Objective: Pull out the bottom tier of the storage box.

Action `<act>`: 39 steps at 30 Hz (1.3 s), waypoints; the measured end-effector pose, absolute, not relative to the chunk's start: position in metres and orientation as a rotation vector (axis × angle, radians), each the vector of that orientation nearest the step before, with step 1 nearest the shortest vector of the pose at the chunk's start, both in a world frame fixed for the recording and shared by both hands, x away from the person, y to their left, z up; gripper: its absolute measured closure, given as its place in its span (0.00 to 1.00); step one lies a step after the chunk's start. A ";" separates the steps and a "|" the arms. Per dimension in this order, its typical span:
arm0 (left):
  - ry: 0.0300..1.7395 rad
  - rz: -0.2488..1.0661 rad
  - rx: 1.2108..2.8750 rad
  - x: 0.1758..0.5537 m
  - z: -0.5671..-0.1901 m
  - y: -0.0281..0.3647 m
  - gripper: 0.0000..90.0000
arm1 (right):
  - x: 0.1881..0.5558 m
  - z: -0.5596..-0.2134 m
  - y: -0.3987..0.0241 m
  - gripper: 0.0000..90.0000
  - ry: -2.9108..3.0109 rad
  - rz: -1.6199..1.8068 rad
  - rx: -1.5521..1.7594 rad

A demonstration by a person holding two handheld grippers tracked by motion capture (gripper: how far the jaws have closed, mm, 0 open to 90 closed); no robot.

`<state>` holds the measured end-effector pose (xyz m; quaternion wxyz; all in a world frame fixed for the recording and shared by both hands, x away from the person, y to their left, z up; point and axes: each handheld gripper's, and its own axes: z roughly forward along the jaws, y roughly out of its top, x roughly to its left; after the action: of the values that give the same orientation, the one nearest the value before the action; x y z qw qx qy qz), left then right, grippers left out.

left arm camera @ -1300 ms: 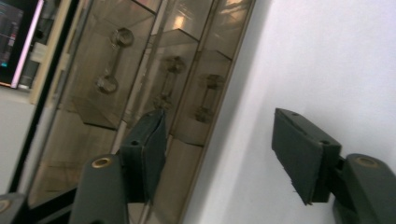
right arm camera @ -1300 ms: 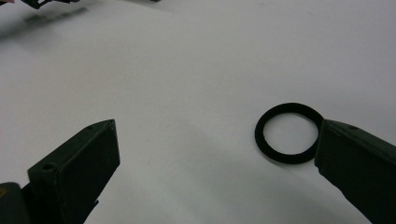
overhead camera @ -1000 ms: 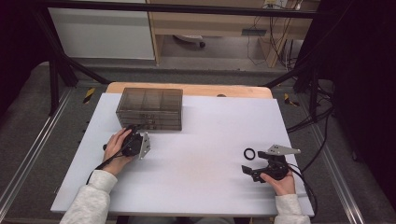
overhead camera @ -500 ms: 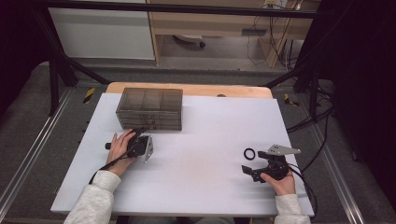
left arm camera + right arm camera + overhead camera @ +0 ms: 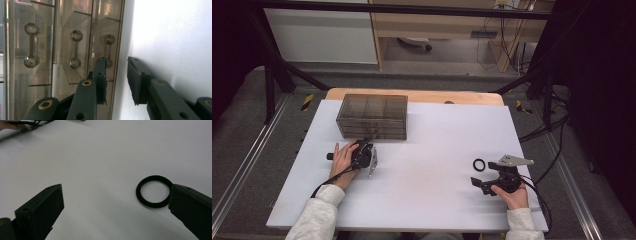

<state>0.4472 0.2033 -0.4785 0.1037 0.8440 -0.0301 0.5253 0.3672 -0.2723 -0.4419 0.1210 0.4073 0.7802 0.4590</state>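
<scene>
The left gripper (image 5: pixel 116 75), jaws just narrowed and empty, lines up with the drawer box's (image 5: pixel 372 116) lowest handle (image 5: pixel 108 50). The right gripper (image 5: pixel 116 207) waits wide beside the black ring (image 5: pixel 154 191).

The drawer box (image 5: pixel 372 116) stands as the one tall obstacle; the white table (image 5: pixel 432 145) right of it lies open, a black ring (image 5: pixel 479 164) lying flat farther right.

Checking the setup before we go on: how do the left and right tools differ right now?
The left tool, turned on its side, points at the drawer box, its jaws just closing, nearly together; the right tool rests upright with jaws wide beside the black ring. Both grip nothing.
</scene>
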 end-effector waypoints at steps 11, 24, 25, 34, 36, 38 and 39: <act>-0.114 1.628 2.471 0.450 -0.482 0.201 0.80 | 0.367 -0.442 -0.272 0.01 2.277 1.341 1.187; -0.133 1.673 2.451 0.454 -0.487 0.201 0.82 | 0.367 -0.442 -0.272 0.01 2.278 1.339 1.186; -0.134 1.677 2.448 0.455 -0.488 0.201 0.83 | 0.367 -0.442 -0.272 0.01 2.278 1.339 1.187; -0.143 1.721 2.413 0.454 -0.491 0.203 0.87 | 0.367 -0.442 -0.272 0.01 2.280 1.336 1.184; -0.154 1.734 2.417 0.454 -0.491 0.203 0.87 | 0.367 -0.442 -0.272 0.01 2.279 1.339 1.185; -0.160 1.745 2.412 0.454 -0.492 0.203 0.87 | 0.367 -0.442 -0.272 0.01 2.278 1.339 1.183; -0.157 1.749 2.410 0.453 -0.493 0.203 0.87 | 0.367 -0.442 -0.272 0.01 2.279 1.338 1.184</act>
<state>0.4535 0.2028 -0.4927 0.0797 0.8058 -0.0525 0.5845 0.3670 -0.2723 -0.4420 0.1225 0.4059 0.7810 0.4586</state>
